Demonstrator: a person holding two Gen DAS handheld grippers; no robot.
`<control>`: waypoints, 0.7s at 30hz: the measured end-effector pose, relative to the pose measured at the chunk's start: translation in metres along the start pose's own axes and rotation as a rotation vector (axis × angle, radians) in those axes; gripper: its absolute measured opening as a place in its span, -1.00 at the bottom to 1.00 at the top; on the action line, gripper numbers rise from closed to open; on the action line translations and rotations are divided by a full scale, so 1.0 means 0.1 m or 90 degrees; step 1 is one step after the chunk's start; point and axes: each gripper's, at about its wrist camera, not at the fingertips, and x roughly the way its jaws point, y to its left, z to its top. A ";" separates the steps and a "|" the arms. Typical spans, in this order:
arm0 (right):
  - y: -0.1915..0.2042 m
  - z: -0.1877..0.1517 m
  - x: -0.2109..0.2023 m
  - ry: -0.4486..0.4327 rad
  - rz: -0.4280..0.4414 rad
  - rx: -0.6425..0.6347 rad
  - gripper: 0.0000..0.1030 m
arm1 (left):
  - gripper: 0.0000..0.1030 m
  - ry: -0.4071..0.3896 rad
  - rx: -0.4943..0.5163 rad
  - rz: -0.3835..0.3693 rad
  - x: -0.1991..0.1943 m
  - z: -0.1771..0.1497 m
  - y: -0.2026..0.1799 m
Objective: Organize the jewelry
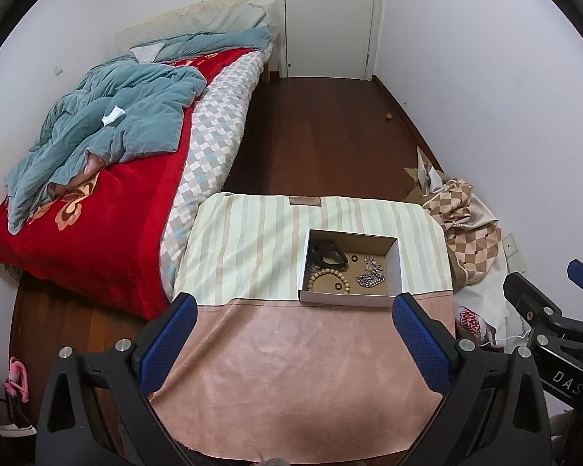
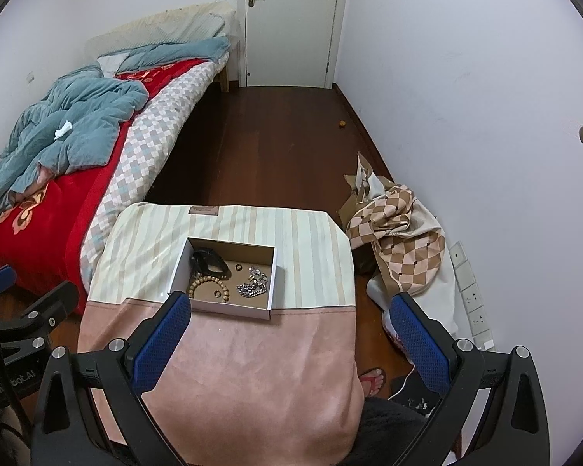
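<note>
White walls, a closed door (image 1: 330,19) and dark wood floor (image 1: 322,132) framed a small bedroom, with a cloth-covered bench (image 1: 291,349) set in the foreground. Over the pink near half of that cloth, the left gripper (image 1: 294,303) hung with its blue-padded jaws spread wide, holding nothing. The right gripper (image 2: 287,303) hung the same way, jaws wide apart and empty, its left pad just in front of the near left corner of the box (image 2: 229,306).

That box, a shallow open cardboard tray with white walls, sat on the striped far half of the cloth, close to the seam with the pink. Inside the box lay the jewelry: a black band (image 2: 209,259) in the far left corner, a wooden bead bracelet (image 2: 208,286) at the near left, a silver chain (image 2: 252,283) heaped toward the right, and two small dark rings (image 2: 237,268) between them.

Left of the box stood a bed (image 1: 97,233) with a red blanket and a crumpled blue quilt (image 1: 116,116). Right of the box, a checked cloth (image 2: 400,233) was piled on the floor against the wall.
</note>
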 end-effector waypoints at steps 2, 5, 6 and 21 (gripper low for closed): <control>0.01 0.00 0.01 0.003 0.001 -0.002 1.00 | 0.99 0.001 -0.001 -0.001 0.00 0.00 0.00; 0.02 -0.01 0.03 0.007 0.003 -0.004 1.00 | 0.99 0.002 -0.001 -0.001 0.00 0.00 0.01; 0.02 0.00 0.03 0.007 0.002 -0.004 1.00 | 0.99 0.002 -0.001 0.000 0.00 0.00 0.01; 0.06 -0.03 0.04 0.010 0.008 -0.007 1.00 | 0.99 -0.004 -0.007 0.007 0.00 -0.03 0.05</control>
